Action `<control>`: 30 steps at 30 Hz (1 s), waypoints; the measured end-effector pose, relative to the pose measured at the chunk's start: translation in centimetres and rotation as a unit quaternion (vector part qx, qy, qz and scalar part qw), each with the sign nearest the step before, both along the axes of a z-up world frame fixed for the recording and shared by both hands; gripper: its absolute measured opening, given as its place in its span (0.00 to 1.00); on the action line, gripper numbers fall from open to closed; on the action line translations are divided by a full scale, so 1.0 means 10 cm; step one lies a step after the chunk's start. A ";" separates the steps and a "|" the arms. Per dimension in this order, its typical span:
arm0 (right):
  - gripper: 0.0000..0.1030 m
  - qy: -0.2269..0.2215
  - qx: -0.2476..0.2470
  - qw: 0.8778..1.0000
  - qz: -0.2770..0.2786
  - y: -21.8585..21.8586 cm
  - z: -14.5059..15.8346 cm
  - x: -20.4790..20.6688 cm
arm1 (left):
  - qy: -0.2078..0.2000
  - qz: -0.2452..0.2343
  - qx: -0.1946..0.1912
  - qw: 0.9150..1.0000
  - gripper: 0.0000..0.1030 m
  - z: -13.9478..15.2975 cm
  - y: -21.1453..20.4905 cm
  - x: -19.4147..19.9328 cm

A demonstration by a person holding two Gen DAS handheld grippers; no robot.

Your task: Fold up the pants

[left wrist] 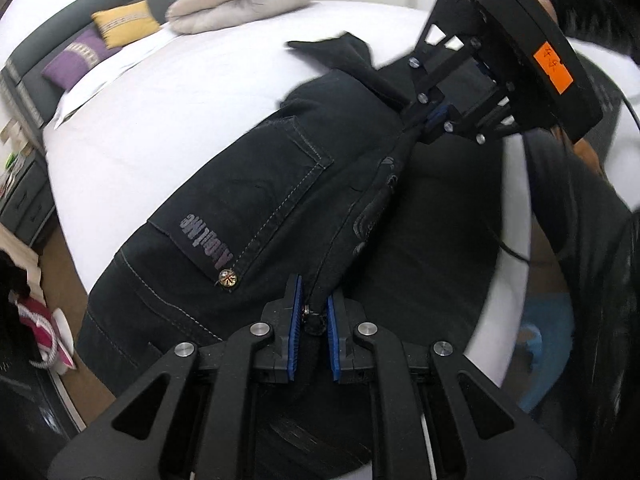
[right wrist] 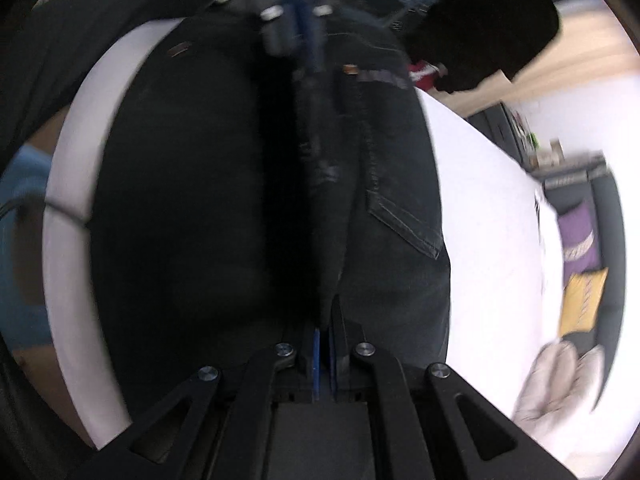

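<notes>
My left tool (left wrist: 314,316) pinches the top edge of the black pants (left wrist: 256,208). My right tool (right wrist: 325,334) is squeezed tight on the same edge, straight ahead of my left one. The pants hang between them over the white bed (left wrist: 168,120). Pillows (left wrist: 120,26) sit far ahead.

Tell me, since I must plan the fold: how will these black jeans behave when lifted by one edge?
The jeans will probably hang floppy: between the left gripper and the right gripper, both shut on one edge, the cloth drapes onto the bed. They are likely fairly heavy, given thick stitched denim. Slipping seems unlikely, since the seam bunches between the pads.
</notes>
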State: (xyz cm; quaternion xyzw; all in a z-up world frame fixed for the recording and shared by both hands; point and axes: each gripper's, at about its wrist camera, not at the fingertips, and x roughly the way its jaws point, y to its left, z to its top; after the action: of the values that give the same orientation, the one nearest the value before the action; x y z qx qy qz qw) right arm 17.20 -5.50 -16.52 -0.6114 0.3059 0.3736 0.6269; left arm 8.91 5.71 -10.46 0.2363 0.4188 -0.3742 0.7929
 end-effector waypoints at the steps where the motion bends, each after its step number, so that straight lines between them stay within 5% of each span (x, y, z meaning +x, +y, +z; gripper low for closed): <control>1: 0.04 -0.007 -0.011 1.000 0.007 0.00 -0.03 -0.09 | 0.003 -0.009 0.001 1.000 0.10 -0.02 -0.03 -0.01; 6: 0.04 -0.030 -0.052 0.998 0.037 0.02 -0.21 -0.39 | 0.018 -0.044 0.006 0.999 0.10 -0.10 -0.10 -0.30; 12: 0.04 -0.060 -0.069 0.995 0.036 0.05 -0.23 -0.62 | 0.013 -0.051 0.016 0.998 0.10 -0.10 -0.11 -0.15; 16: 0.04 -0.066 -0.072 0.995 0.035 0.03 -0.19 -0.87 | 0.011 -0.058 0.023 0.998 0.10 -0.07 -0.11 -0.55; 25: 0.07 -0.080 -0.080 0.994 0.009 0.08 -0.39 -0.80 | 0.013 -0.011 0.024 1.000 0.13 -0.26 -0.08 -0.49; 30: 0.07 -0.099 -0.070 0.992 -0.020 0.14 -0.43 -0.84 | 0.056 0.002 0.036 0.998 0.20 -0.11 0.07 -0.56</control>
State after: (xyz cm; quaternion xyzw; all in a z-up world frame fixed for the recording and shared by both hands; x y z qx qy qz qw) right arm 8.77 -4.12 -20.85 -0.6816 0.2797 0.2766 0.6170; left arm 3.29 6.44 -11.57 0.2421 0.4759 -0.3699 0.7603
